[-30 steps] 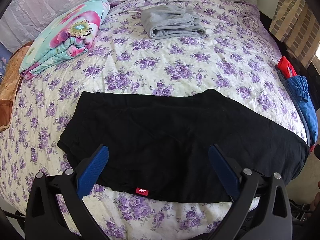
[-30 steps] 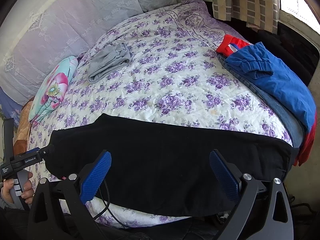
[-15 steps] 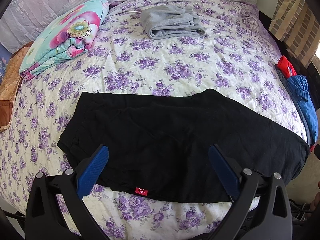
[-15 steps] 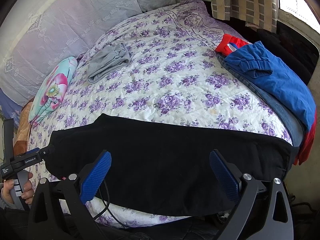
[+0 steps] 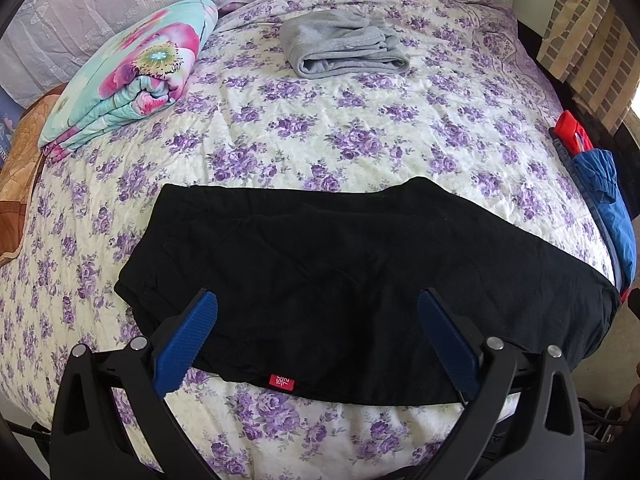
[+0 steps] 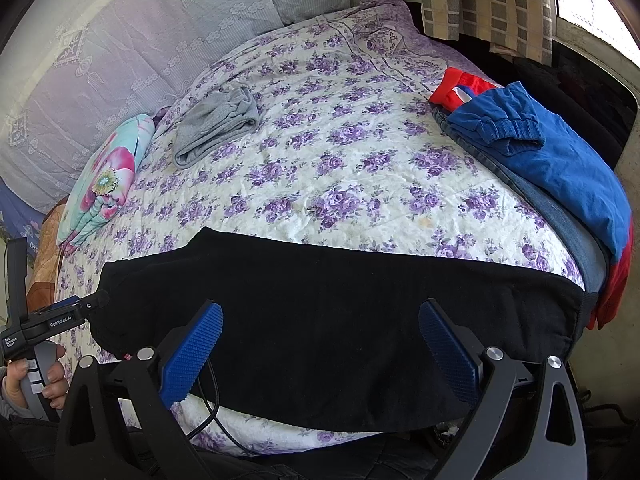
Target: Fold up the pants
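Both the left gripper and right gripper gaped wide, holding nothing; the black pants hid their near hem behind the right gripper's frame.

The left gripper and the right gripper both hover with jaws spread wide, gripping nothing. A hand grips the left gripper's handle.

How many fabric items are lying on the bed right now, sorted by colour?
Black: 1, the black pants spread across the near edge.
Grey: 1, the folded grey garment.
Floral teal and pink: 1, the folded quilt.
Blue: 1, the blue garment.
Red: 1, the red garment, beside the blue one.
Total: 5
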Demonstrator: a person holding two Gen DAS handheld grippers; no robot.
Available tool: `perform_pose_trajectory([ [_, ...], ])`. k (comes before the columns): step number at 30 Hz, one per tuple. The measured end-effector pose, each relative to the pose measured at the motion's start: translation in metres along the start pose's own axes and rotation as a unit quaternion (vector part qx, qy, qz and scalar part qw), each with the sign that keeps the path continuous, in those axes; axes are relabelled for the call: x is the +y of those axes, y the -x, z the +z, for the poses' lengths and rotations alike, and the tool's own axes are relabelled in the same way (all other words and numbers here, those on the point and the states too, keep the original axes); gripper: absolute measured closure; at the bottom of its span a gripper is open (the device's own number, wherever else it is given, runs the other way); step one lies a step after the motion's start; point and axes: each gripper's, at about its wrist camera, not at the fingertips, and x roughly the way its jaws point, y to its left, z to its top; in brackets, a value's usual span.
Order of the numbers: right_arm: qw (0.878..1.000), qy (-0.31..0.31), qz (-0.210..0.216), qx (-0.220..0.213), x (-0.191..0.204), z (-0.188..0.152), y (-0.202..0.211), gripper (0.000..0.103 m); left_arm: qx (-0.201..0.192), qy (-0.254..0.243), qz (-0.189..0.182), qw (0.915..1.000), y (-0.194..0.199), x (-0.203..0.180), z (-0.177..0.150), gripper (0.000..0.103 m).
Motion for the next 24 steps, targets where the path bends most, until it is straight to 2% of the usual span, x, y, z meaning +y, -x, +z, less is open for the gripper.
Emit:
perform_pose_trajectory([
  [10,1.0,-0.002,0.001,0.002,-0.002,-0.002,-0.001,0.004,0.003,0.0,-0.001,1.0,0.001,-0.006,-0.001,0.005],
  [24,1.0,0.003,0.009,0.019,-0.002,-0.004,-0.01,0.004,0.015,0.01,0.0,0.9998,-0.004,0.005,0.0,0.005],
])
